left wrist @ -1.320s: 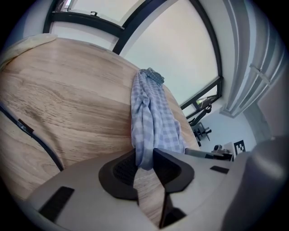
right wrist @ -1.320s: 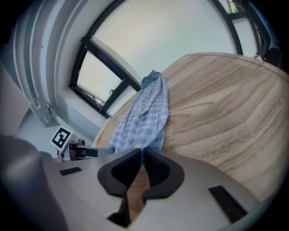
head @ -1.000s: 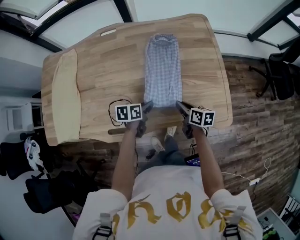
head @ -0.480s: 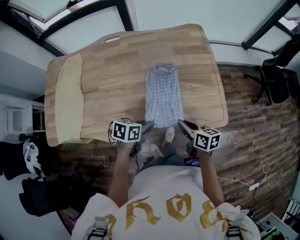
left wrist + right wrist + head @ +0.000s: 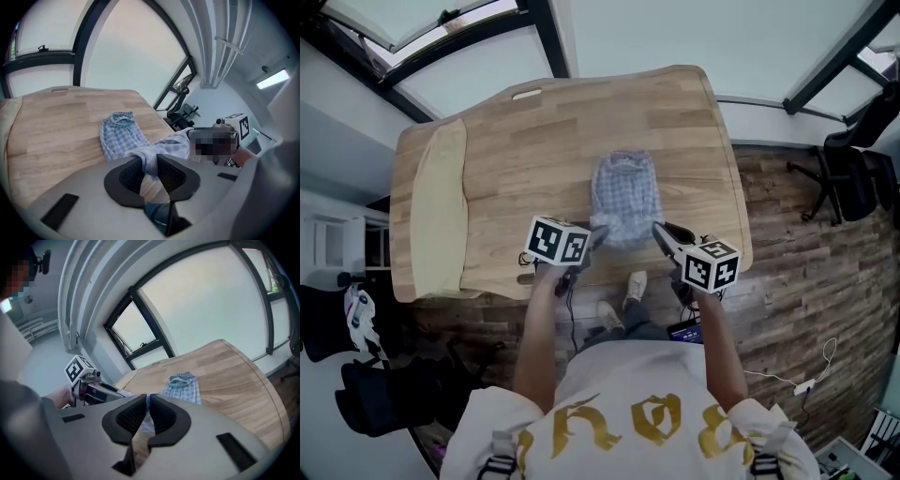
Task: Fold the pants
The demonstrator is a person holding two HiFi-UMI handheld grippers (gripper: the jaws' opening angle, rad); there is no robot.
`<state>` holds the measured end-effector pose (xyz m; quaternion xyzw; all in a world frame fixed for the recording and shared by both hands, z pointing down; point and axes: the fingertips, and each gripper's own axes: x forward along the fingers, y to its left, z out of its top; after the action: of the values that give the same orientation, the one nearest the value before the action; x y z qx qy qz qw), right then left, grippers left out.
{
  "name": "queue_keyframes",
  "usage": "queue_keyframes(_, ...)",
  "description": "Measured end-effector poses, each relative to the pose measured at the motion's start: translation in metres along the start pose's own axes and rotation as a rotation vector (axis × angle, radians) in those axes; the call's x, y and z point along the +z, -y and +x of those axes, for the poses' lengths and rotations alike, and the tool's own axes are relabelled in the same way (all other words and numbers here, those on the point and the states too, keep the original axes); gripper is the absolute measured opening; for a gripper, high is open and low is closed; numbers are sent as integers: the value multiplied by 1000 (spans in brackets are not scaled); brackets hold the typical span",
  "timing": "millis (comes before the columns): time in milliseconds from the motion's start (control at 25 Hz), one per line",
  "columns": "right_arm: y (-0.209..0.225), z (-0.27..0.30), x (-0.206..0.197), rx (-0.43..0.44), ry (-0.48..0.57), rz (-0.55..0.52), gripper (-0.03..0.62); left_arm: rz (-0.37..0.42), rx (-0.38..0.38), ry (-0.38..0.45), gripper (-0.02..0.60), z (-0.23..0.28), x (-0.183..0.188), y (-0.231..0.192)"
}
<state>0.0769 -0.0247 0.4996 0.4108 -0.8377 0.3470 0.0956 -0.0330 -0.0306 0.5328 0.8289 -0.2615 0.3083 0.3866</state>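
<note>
The blue checked pants (image 5: 623, 192) lie on the wooden table (image 5: 525, 141), waistband at the far end. Their near end is lifted off the top and hangs between my two grippers. My left gripper (image 5: 598, 234) is shut on the near left corner of the cloth, which is pinched between its pads (image 5: 149, 164); the rest of the pants (image 5: 119, 133) lies ahead. My right gripper (image 5: 659, 232) is shut on the near right corner, a strip of fabric showing between its jaws (image 5: 146, 405), with the pants (image 5: 183, 385) beyond.
A long cream cloth (image 5: 439, 206) lies along the table's left side. A black office chair (image 5: 853, 169) stands on the wood floor to the right. My shoes (image 5: 623, 295) show below the table's near edge.
Both grippers have risen with the near end of the pants, lifting it off the table. The part lying flat now looks shorter.
</note>
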Motion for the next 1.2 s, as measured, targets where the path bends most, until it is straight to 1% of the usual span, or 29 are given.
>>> queue_keyframes(120,15,18,24,7,5,-12,40,-6,10,10,98,6,28,-16)
queue_keyframes(240,35,40,45,11,5,-13,40,-29,19,32,98,16,56,-35)
queue_keyframes(320,53,56,59,7,7,-8,40,-66,29,63,98,25,76,-52)
queue_keyframes(400,75,76,72,-5,4,3,40,-124,31,98,98,37,94,-72)
queue_keyframes(520,113,110,79,-34,-30,16,40,-192,29,100,99,65,112,-105)
queue_keyframes(640,152,149,71,-68,-97,12,40,-232,49,66,99,97,120,-136)
queue_keyframes(720,177,174,61,-90,-140,5,40,-252,76,35,100,121,121,-156)
queue_keyframes(840,204,201,36,-118,-223,6,40,-276,118,-20,100,153,110,-180)
queue_keyframes(920,213,211,20,-129,-271,20,44,-296,111,-17,100,161,105,-185)
queue_keyframes(1000,215,212,17,-120,-268,34,52,-309,98,0,104,161,104,-185)
queue_keyframes(1040,215,210,20,-114,-254,30,67,-310,98,2,118,159,104,-185)
queue_keyframes(1120,210,202,26,-103,-228,13,99,-307,105,4,163,151,102,-184)
queue_keyframes(1200,204,193,31,-94,-209,17,117,-306,112,17,208,142,103,-181)
